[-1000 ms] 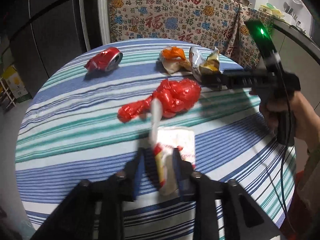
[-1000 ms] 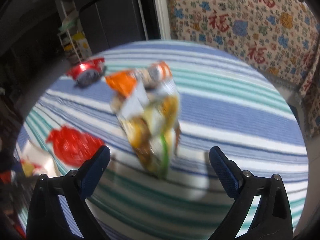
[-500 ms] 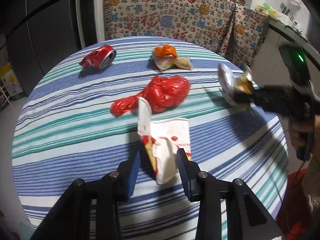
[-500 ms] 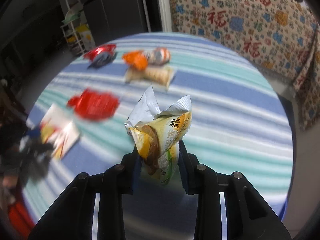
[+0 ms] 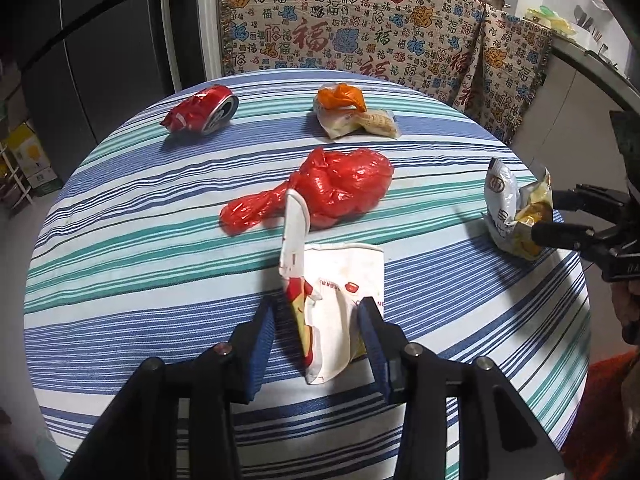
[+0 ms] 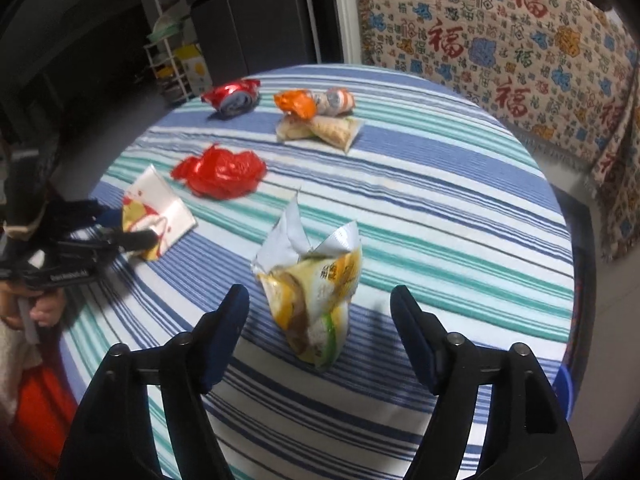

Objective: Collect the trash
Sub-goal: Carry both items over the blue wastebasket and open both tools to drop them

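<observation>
Trash lies on a round striped table [image 5: 120, 248]. My left gripper [image 5: 318, 320] is partly open around a white and red paper wrapper [image 5: 340, 280]; its pads do not visibly press it. My right gripper [image 6: 320, 304] is open, and a yellow and silver snack bag [image 6: 316, 280] stands on the table between its fingers. That bag also shows in the left wrist view [image 5: 516, 212]. A red plastic bag [image 5: 332, 192], a crushed red can [image 5: 204, 114] and an orange and white wrapper pile [image 5: 352, 114] lie further back.
A patterned cloth [image 5: 360, 28] hangs behind the table. A dark refrigerator [image 5: 100, 40] stands at the back left. A yellow box [image 5: 28, 156] sits on the floor to the left. Something red-orange [image 5: 600, 408] lies beside the table at the lower right.
My right gripper carried the snack bag to the near right of the table and opened, leaving it standing there. My left gripper opened around the paper wrapper.
</observation>
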{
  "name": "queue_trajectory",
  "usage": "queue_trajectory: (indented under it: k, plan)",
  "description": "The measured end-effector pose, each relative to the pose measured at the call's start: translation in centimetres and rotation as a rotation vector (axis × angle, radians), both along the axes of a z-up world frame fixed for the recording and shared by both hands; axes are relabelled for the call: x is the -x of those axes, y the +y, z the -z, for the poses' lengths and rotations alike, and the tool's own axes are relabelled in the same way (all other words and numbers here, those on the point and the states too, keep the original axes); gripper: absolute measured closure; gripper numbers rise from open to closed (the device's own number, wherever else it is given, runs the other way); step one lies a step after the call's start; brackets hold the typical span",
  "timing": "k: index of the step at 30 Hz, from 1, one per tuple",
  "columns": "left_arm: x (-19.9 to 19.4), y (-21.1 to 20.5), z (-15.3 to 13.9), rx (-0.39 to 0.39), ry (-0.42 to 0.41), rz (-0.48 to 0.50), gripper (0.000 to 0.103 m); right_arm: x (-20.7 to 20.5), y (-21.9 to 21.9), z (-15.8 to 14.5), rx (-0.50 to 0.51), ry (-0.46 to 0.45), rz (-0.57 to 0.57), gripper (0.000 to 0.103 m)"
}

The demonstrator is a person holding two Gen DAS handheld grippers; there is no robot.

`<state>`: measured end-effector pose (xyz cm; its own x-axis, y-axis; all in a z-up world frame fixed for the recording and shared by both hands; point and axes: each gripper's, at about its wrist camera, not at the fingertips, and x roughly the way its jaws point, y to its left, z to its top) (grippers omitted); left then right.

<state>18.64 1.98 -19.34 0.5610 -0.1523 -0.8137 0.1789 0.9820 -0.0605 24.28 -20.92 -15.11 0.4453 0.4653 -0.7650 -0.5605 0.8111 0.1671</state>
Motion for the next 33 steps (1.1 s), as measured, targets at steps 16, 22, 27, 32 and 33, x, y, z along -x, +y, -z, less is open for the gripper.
queue_trajectory:
  k: [16,22,27,32,33]
  plan:
    - [1.4,-1.3,-2.1,0.024,-0.065,0.023,0.097,1.0,-0.1,-1.7,-0.040,-0.032,0.066,0.082]
    - [1.8,-3.4,-2.7,0.066,-0.066,0.038,0.097,1.1,-2.0,-1.8,-0.069,-0.011,0.110,0.082]
    - [2.0,-6.2,-3.1,0.076,-0.062,0.064,0.097,1.6,-3.4,-2.1,-0.078,-0.015,0.123,0.082]
    - [2.3,-9.9,-4.1,0.079,-0.072,0.113,0.097,2.0,-5.8,-2.6,-0.098,-0.030,0.159,0.082]
    - [2.3,-10.7,-4.3,0.080,-0.076,0.125,0.097,2.1,-6.3,-2.8,-0.098,-0.034,0.170,0.082]
